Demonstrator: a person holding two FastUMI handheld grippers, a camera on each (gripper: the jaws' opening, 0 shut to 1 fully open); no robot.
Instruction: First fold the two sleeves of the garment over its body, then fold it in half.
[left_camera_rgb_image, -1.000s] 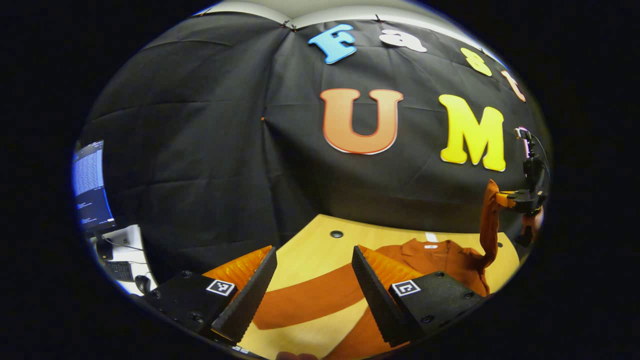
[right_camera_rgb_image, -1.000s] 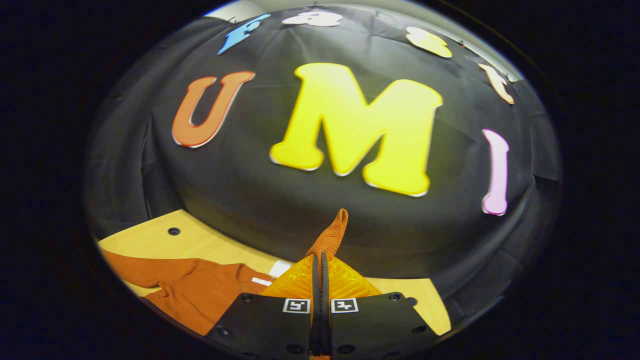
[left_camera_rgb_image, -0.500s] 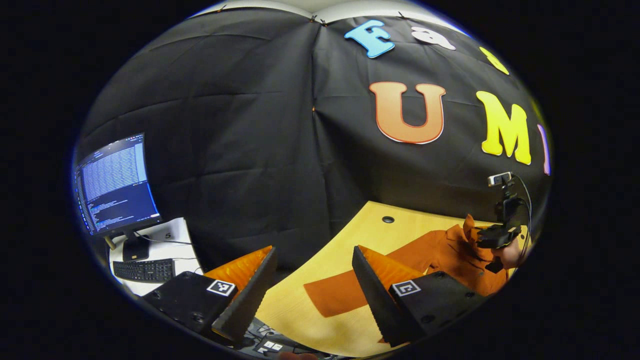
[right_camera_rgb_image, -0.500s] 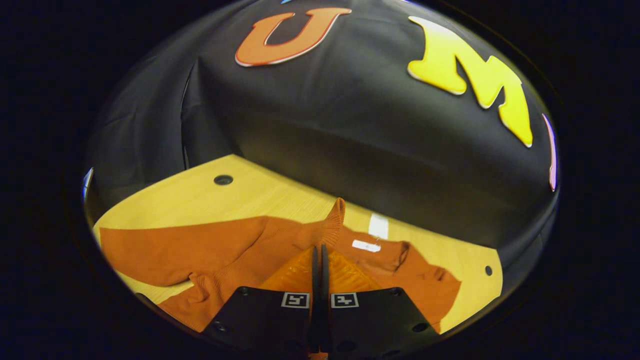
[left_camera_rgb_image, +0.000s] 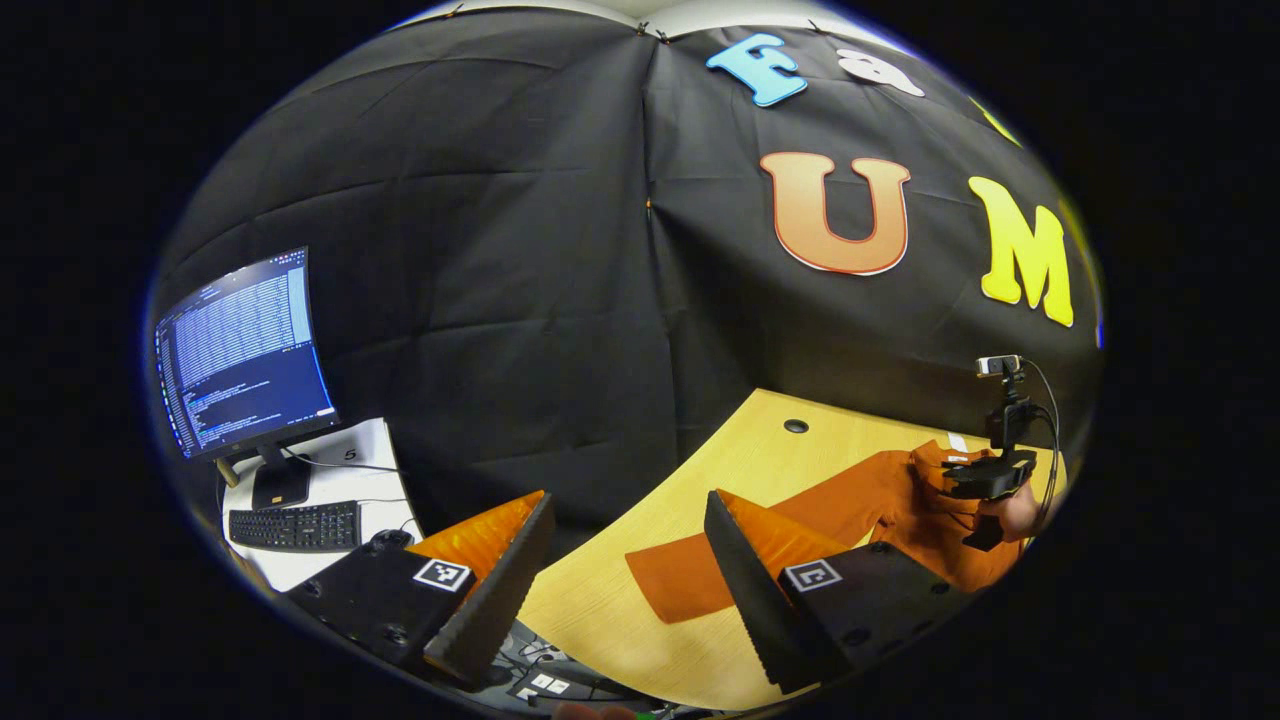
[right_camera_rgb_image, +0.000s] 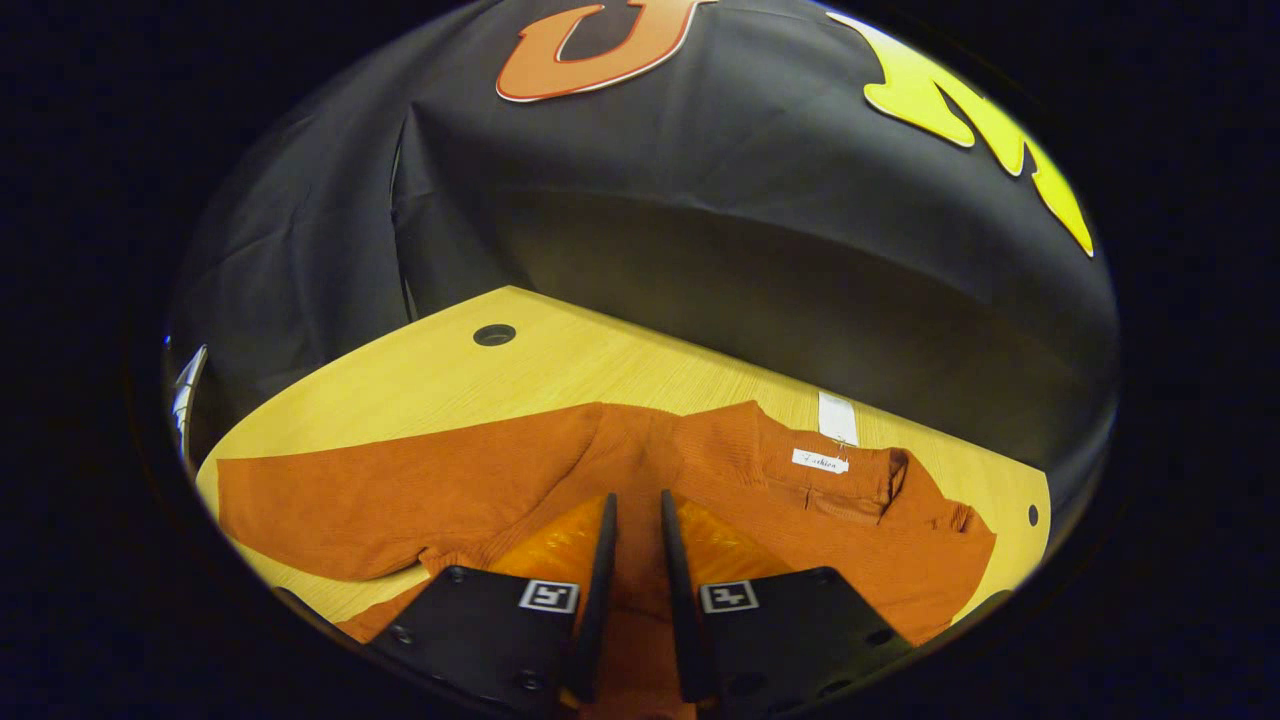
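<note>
Now, a note in lines:

Garment: the orange garment (right_camera_rgb_image: 700, 470) lies flat on the wooden table (right_camera_rgb_image: 600, 365), straight ahead of and under the right gripper (right_camera_rgb_image: 638, 545); its collar with the white label is ahead and to the right of the fingers.

Right gripper: its fingers stand a little apart, with a narrow gap between them, low over the body of the garment. No cloth is clamped between them, as far as I can see.

Right sleeve: it seems to lie over the body, under the right gripper — the fold line itself I cannot make out clearly.

Left sleeve: the left sleeve (right_camera_rgb_image: 390, 505) stretches out flat on the table, to the left of the right gripper. In the left gripper view it lies just ahead of the left gripper (left_camera_rgb_image: 628, 570).

Left gripper: wide open, holding nothing, above the near table edge.

Step in hand: I judge the first sleeve fold is being finished — the second one is not yet done.

Next move: the left gripper should go down to the cuff, close on it, and carry it across the body.
</note>
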